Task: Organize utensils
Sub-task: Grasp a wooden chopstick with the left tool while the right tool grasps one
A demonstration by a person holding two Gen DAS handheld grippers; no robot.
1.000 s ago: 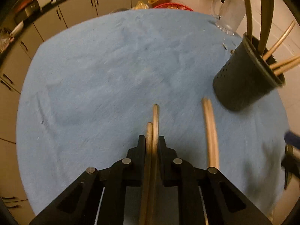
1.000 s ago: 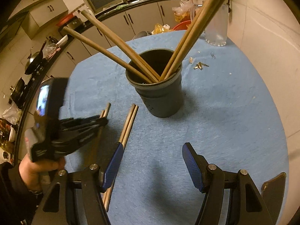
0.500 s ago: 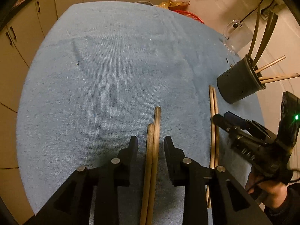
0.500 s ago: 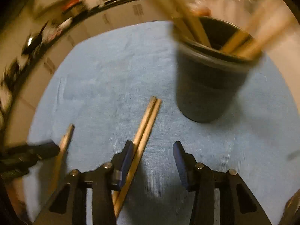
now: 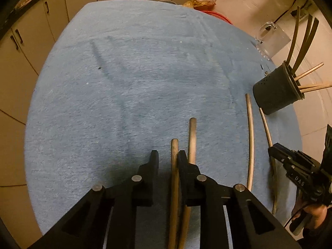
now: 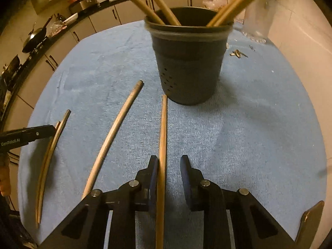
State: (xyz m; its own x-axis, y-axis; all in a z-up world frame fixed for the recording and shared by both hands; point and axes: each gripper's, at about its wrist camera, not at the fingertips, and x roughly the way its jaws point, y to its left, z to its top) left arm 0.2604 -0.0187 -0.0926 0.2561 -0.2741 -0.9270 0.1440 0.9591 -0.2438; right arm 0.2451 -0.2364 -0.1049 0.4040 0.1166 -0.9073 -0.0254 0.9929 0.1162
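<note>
Two grippers: left gripper (image 5: pixel 167 155) and right gripper (image 6: pixel 167 162), fingers parted, each straddling one chopstick (image 6: pixel 162 145), not clamped.
Surface: blue cloth (image 6: pixel 238 124).
Chopsticks: flat, pointing far.
Holder (image 6: pixel 187 62): upright, far.
Room: cabinets (image 5: pixel 31 27) beyond.

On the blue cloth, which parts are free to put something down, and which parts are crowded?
Free: the wide stretch of the blue cloth left of and beyond the left gripper, toward the cabinets; also the patch right of the right gripper, below the black holder. Crowded: the near strip between both grippers, where loose chopsticks lie.
</note>
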